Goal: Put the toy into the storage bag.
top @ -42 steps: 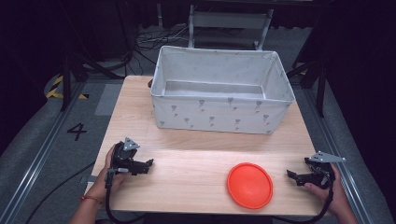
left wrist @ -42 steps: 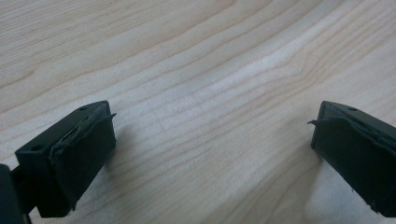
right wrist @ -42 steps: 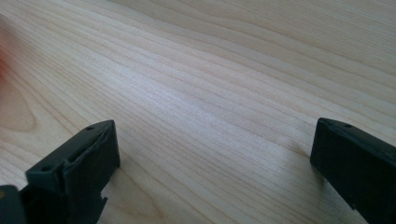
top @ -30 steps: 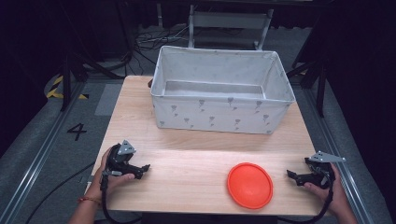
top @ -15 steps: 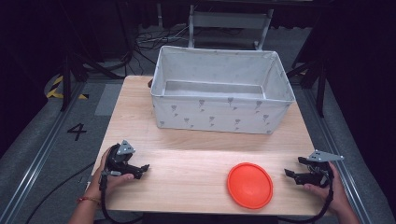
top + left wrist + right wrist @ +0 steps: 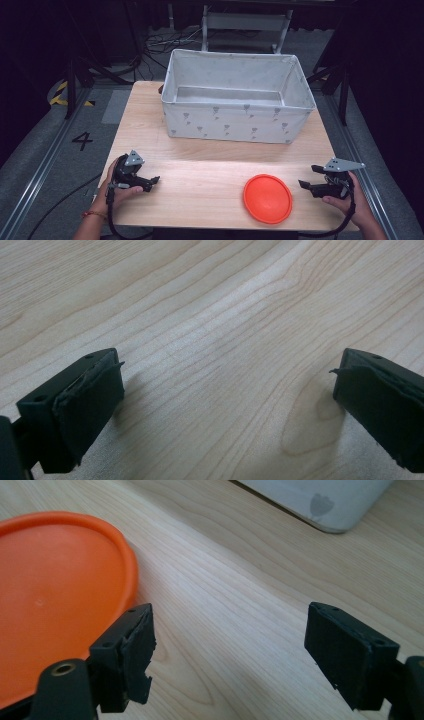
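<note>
High view: orange disc (image 6: pixel 267 198) flat on tabletop (image 6: pixel 210 175), near edge, just left of my right tongs (image 6: pixel 306 186). Right tongs apart, empty, just been narrowing; left tongs (image 6: pixel 154 182) apart, idle. Approach step; next, probably straddle disc rim, clamp.
</note>
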Action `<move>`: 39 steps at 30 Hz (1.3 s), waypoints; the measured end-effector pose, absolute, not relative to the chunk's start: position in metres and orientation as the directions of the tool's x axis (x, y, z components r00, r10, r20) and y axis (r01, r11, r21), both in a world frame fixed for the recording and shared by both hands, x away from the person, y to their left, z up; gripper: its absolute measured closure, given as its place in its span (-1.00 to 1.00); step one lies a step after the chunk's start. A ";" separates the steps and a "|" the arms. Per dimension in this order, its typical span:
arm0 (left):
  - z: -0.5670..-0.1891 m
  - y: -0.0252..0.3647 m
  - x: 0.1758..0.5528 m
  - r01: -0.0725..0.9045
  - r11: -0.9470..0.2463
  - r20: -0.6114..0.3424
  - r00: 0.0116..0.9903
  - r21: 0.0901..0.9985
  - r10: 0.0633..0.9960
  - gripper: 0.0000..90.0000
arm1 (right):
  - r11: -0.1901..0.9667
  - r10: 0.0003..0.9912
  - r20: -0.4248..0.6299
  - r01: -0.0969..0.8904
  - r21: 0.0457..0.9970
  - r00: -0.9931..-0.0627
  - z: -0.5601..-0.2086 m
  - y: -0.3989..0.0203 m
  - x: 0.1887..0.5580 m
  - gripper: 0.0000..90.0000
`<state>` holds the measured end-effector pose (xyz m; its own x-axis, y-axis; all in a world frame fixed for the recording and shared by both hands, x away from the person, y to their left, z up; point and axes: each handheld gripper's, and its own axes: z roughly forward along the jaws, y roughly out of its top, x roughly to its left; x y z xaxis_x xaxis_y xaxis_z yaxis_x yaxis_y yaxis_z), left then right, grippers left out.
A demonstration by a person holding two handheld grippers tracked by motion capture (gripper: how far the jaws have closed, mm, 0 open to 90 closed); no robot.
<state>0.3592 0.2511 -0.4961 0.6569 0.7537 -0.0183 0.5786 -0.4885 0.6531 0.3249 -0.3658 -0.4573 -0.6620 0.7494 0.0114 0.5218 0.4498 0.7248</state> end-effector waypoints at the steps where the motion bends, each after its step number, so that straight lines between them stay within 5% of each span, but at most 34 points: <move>1: -0.496 0.251 0.359 0.579 -0.489 -0.018 0.657 0.653 0.754 -1.00 | 0.450 0.749 0.011 0.522 0.725 -0.662 -0.457 -0.366 0.325 -0.53; 12: -0.496 0.252 0.359 0.581 -0.486 -0.025 0.658 0.652 0.753 -1.00 | 0.504 0.687 0.012 0.487 0.713 -0.727 -0.439 -0.330 0.325 -0.53; 22: -0.496 0.252 0.358 0.584 -0.486 -0.025 0.655 0.650 0.755 -1.00 | 0.638 0.610 -0.012 0.482 0.601 -0.793 -0.457 -0.281 0.337 -0.45; 39: -0.496 0.253 0.358 0.581 -0.488 -0.024 0.659 0.652 0.752 -1.00 | 0.635 0.612 0.055 0.531 0.561 -0.789 -0.482 -0.269 0.345 -0.70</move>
